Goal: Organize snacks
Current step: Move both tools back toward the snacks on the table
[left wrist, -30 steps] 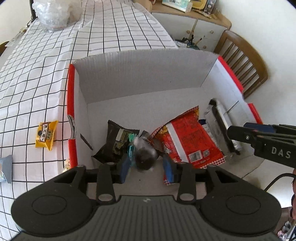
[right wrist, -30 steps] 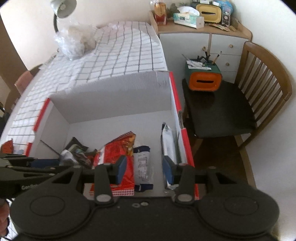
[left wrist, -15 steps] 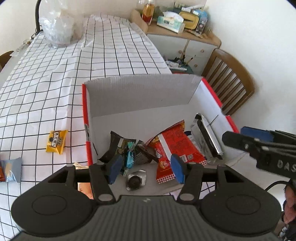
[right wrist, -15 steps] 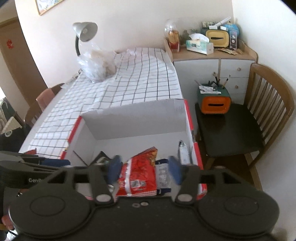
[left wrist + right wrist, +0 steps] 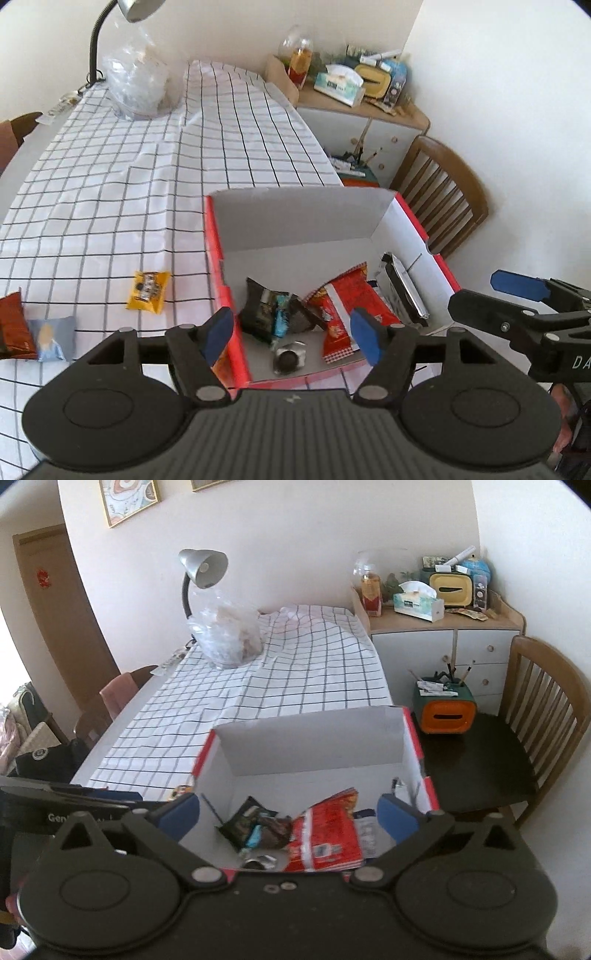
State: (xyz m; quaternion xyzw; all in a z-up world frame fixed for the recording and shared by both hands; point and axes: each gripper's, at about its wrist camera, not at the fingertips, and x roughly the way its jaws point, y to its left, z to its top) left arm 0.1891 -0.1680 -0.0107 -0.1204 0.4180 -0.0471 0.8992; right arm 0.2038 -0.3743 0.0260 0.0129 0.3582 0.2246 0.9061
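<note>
Left wrist view: the left gripper (image 5: 291,332) hangs above the near wall of the red-and-white box (image 5: 295,218), its jaws apart with nothing between them; they have just been opening. Inside the box lie a dark snack packet (image 5: 260,308), a red snack bag (image 5: 351,306), a silver pouch (image 5: 402,290) leaning on the right wall, and a small foil-wrapped sweet (image 5: 290,356) on the floor near the front. Snacks not yet boxed lie on the table (image 5: 110,206): a yellow packet (image 5: 147,291) just left of the box, and a grey-blue packet (image 5: 53,338) touching a red-brown packet (image 5: 11,325) at the left edge. The right gripper (image 5: 517,291) shows at the right, beside the box.

The likely snag is the box's near-left corner: a low sweep toward the yellow packet could clip the red wall and shove the light carton. The cloth is wrinkled and may bunch under a scraping finger. To the left the table is open, with good room.

Right wrist view: the right gripper (image 5: 288,814) has jaws spread wide and empty, just opened further, over the box (image 5: 314,731). The right wall sits close to the table's edge, with a chair (image 5: 543,716) beyond; a nudge that way could tip the box off.
</note>
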